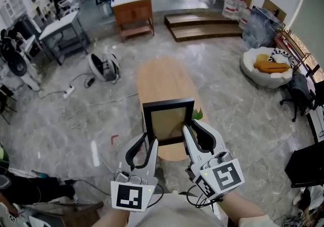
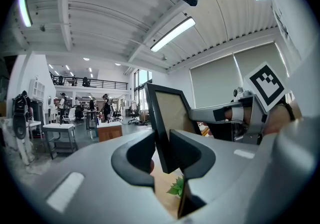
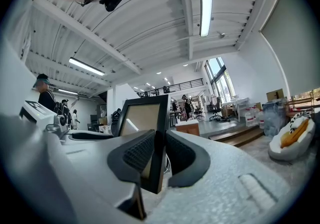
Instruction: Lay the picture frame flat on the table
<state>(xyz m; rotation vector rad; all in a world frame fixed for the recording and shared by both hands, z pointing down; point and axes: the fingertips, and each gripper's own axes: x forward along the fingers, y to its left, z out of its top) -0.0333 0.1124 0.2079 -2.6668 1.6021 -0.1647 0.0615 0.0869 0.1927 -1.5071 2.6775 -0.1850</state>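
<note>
While both grippers clamp it, the picture frame [image 1: 168, 120] sits over the near half of the oval wooden table [image 1: 162, 77], its black border and tan panel facing up toward the head camera. The left gripper [image 1: 150, 141] has its jaws clenched on the frame's left edge, close to the lower corner; in the left gripper view the frame [image 2: 170, 118] rises slanted from between that gripper's [image 2: 162, 150] pads. The right gripper [image 1: 188, 130] grasps the right edge, its [image 3: 159, 153] ribbed pads pressed on both faces of the border [image 3: 145, 118]. Whether the frame's bottom edge touches the tabletop is hard to tell from above. A small green plant [image 1: 197, 115] stands just beside the frame's right edge. The table's far half is bare wood.
</note>
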